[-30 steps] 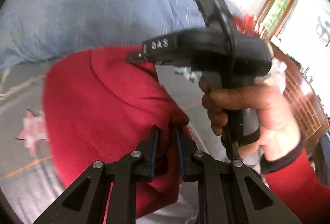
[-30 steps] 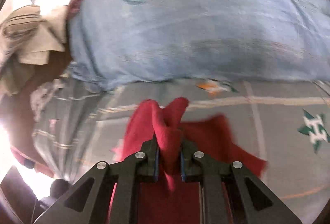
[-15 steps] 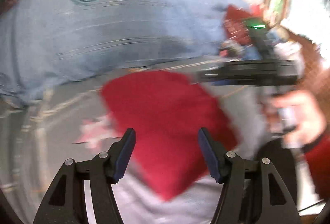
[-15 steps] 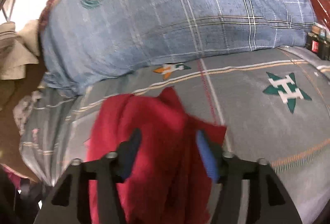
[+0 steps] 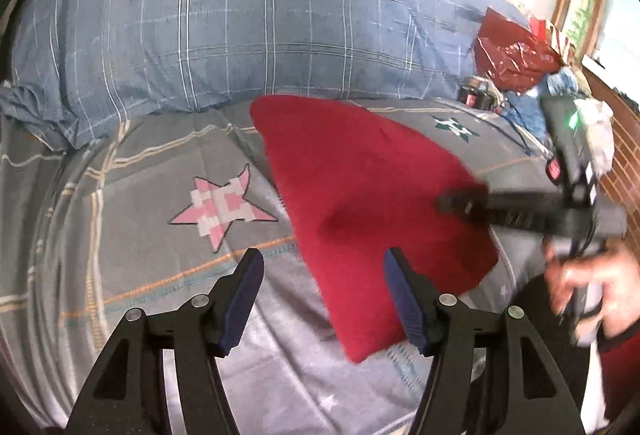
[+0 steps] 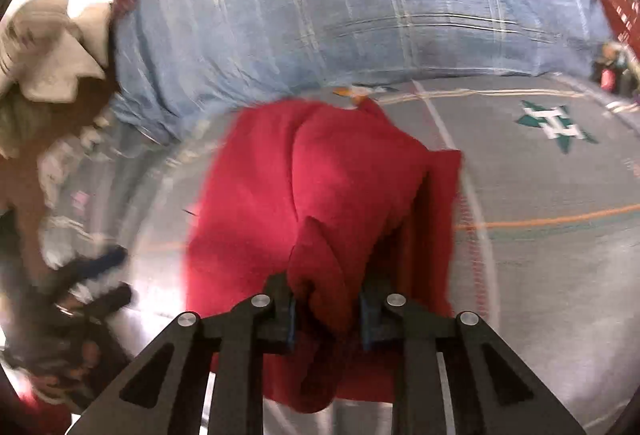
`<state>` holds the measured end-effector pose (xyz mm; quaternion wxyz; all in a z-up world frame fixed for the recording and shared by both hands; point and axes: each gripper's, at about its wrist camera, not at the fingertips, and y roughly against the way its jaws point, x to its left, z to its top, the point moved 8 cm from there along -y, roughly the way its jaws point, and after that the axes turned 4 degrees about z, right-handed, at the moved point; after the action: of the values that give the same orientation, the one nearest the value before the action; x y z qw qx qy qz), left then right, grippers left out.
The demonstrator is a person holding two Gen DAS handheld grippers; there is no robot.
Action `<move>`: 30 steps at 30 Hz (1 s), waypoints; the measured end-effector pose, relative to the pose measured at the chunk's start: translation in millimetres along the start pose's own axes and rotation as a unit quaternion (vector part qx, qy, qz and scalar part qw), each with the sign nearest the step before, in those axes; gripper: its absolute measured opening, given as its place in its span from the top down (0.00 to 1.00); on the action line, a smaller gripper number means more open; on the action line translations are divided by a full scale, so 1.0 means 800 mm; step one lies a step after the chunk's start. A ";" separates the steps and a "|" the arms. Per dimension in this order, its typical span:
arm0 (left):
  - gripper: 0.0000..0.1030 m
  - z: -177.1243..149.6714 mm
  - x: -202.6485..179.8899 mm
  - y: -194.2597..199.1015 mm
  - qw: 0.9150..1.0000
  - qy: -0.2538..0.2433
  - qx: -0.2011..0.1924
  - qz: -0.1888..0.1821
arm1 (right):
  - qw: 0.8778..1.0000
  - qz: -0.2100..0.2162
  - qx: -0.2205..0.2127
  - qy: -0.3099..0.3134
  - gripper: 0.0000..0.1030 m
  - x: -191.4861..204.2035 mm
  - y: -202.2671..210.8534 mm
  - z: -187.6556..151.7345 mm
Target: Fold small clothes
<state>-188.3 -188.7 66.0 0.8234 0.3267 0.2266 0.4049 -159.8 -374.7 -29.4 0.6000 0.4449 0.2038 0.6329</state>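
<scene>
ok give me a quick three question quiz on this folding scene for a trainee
1. True or false: the left gripper is clamped on the red garment.
2. Multiple choice: what is between the right gripper's jaws? A) a bunched fold of the red garment B) the blue plaid pillow C) nothing
3. Short answer: what does the red garment lie on?

Key
1. False. Its jaws stand wide apart and its pads do not press on the cloth.
2. A. Those jaws have just been closing, with a fold of red cloth between them.
3. The grey bedsheet with star prints, in front of the blue plaid pillow.
</scene>
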 end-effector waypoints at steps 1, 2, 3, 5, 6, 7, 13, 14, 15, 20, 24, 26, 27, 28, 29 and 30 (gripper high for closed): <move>0.40 -0.002 0.001 -0.006 1.000 0.001 0.003 0.001 | 1.000 -0.006 0.013 0.000 0.77 -0.002 -0.010 -0.006; 0.40 0.000 -0.003 -0.012 1.000 0.000 0.008 0.007 | 1.000 -0.009 0.017 -0.004 0.72 -0.001 -0.013 -0.009; 0.40 -0.001 0.001 -0.019 1.000 0.001 0.009 0.010 | 1.000 -0.010 0.009 -0.011 0.66 -0.001 -0.007 -0.009; 0.40 -0.001 0.007 -0.026 1.000 0.007 0.007 0.012 | 0.999 -0.006 -0.016 -0.036 0.52 -0.004 0.018 -0.005; 0.40 0.002 0.006 -0.031 1.000 0.007 0.008 0.016 | 0.999 -0.008 -0.026 -0.041 0.44 -0.008 0.030 -0.004; 0.40 0.003 0.005 -0.038 1.000 0.006 0.008 0.020 | 0.998 -0.014 -0.041 -0.044 0.43 -0.011 0.043 0.003; 0.37 0.003 -0.006 -0.078 0.999 0.005 0.032 0.033 | 0.998 -0.007 -0.065 -0.006 0.46 0.004 0.038 0.052; 0.35 0.003 -0.007 -0.081 0.999 0.005 0.033 0.034 | 0.999 -0.005 -0.054 -0.002 0.48 0.008 0.022 0.054; 0.33 0.003 -0.007 -0.086 0.999 0.004 0.033 0.036 | 0.999 -0.011 -0.040 0.004 0.51 0.009 0.004 0.055; 0.31 0.005 -0.011 -0.102 0.999 0.003 0.037 0.036 | 0.998 -0.051 -0.017 0.015 0.53 -0.014 -0.058 0.060; 0.31 0.006 -0.013 -0.107 0.999 0.000 0.038 0.037 | 0.999 -0.042 -0.020 -0.014 0.52 -0.023 -0.051 0.062; 0.31 0.006 -0.013 -0.106 0.999 0.000 0.035 0.041 | 0.998 -0.052 -0.018 -0.010 0.48 -0.019 -0.035 0.058; 0.31 0.005 -0.012 -0.105 0.999 0.001 0.035 0.042 | 0.998 -0.051 -0.022 -0.007 0.47 -0.013 -0.025 0.057; 0.31 0.004 -0.012 -0.105 0.998 0.003 0.035 0.043 | 0.999 -0.044 -0.030 -0.001 0.47 -0.004 -0.010 0.055; 0.31 0.004 -0.012 -0.104 0.998 0.005 0.036 0.043 | 0.999 -0.039 -0.037 0.004 0.48 0.003 -0.001 0.052; 0.31 0.003 -0.012 -0.104 0.998 0.005 0.036 0.045 | 0.998 -0.036 -0.046 0.012 0.46 0.011 0.009 0.046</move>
<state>-149.4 -235.4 8.8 0.7911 0.3635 0.2306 0.4345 -133.1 -378.2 -1.3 0.6397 0.4019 0.1978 0.6246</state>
